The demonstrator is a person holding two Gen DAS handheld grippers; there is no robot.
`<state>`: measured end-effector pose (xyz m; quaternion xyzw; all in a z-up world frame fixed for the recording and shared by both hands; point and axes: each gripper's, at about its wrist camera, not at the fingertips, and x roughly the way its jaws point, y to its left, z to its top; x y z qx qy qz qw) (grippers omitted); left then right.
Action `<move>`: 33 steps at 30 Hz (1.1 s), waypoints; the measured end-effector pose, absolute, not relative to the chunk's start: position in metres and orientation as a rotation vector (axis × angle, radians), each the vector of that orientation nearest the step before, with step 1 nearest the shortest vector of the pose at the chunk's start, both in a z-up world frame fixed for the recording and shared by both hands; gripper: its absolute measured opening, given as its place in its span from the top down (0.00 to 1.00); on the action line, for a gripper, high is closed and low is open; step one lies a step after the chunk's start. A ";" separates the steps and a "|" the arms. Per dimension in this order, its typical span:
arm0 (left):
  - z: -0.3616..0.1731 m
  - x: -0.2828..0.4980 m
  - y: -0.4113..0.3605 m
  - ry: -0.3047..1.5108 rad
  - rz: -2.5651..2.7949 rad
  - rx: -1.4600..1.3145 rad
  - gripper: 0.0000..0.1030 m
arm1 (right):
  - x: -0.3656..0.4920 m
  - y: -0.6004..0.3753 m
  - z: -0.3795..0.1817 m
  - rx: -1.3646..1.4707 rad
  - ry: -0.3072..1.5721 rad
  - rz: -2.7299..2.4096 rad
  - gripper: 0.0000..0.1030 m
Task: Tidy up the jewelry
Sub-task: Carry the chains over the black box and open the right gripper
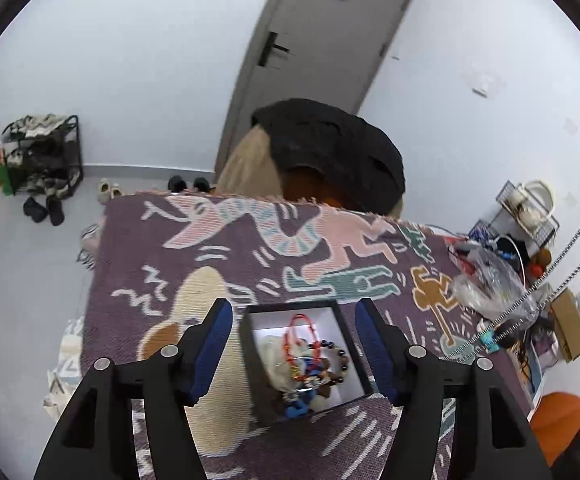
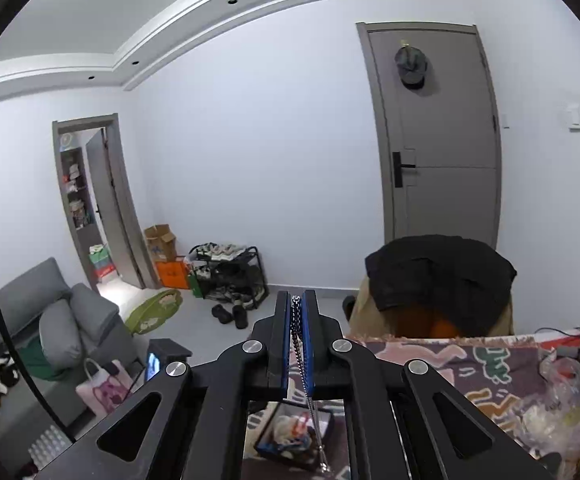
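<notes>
**Chain lifted above the jewelry box**

The right gripper (image 2: 298, 320) is holding its blue-padded fingers (image 2: 285, 344) pressed together on a silver bead chain (image 2: 310, 396), which is hanging down from between the pads toward the black box (image 2: 265, 446) seen below it. In the left wrist view the same chain (image 1: 562, 264) is running as two taut strands from the upper right edge down toward the tabletop, ending near a small turquoise piece (image 1: 490, 338) lying on the patterned woven cloth (image 1: 169, 248).

The left gripper (image 1: 294, 344) is hovering over the box (image 1: 346, 336) with its fingers (image 1: 213, 344) spread wide on either side of it, gripping nothing. The box is sitting open on the cloth, and inside it a red-orange beaded cord (image 1: 296, 328), a dark bead bracelet (image 1: 336, 356) and some blue and white pieces are lying tangled together.

A crumpled clear plastic bag (image 1: 486, 280) is resting on the cloth to the right of the box. Beyond the far edge of the tabletop a chair draped in a black garment (image 1: 338, 152) is standing in front of a grey door (image 1: 322, 60)
</notes>
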<state>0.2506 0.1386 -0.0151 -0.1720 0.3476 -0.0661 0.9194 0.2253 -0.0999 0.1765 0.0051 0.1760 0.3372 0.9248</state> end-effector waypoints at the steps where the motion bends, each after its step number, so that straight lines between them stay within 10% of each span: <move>1: -0.015 0.248 0.146 0.713 -0.128 -0.365 0.37 | 0.226 -0.095 0.177 0.008 0.361 0.697 0.94; 14: -0.023 0.231 0.184 0.698 -0.084 -0.412 0.37 | 0.248 -0.037 0.154 -0.058 0.426 0.721 0.91; 15: -0.025 0.231 0.185 0.699 -0.084 -0.414 0.37 | 0.253 -0.032 0.148 -0.067 0.462 0.727 0.85; 17: -0.028 0.231 0.186 0.703 -0.085 -0.418 0.37 | 0.257 -0.030 0.140 -0.063 0.499 0.737 0.39; 18: -0.029 0.231 0.186 0.705 -0.086 -0.418 0.37 | 0.257 -0.032 0.136 -0.060 0.492 0.735 0.36; 33: -0.034 0.242 0.147 0.728 -0.151 -0.389 0.37 | 0.260 -0.113 0.096 0.015 0.570 0.644 0.35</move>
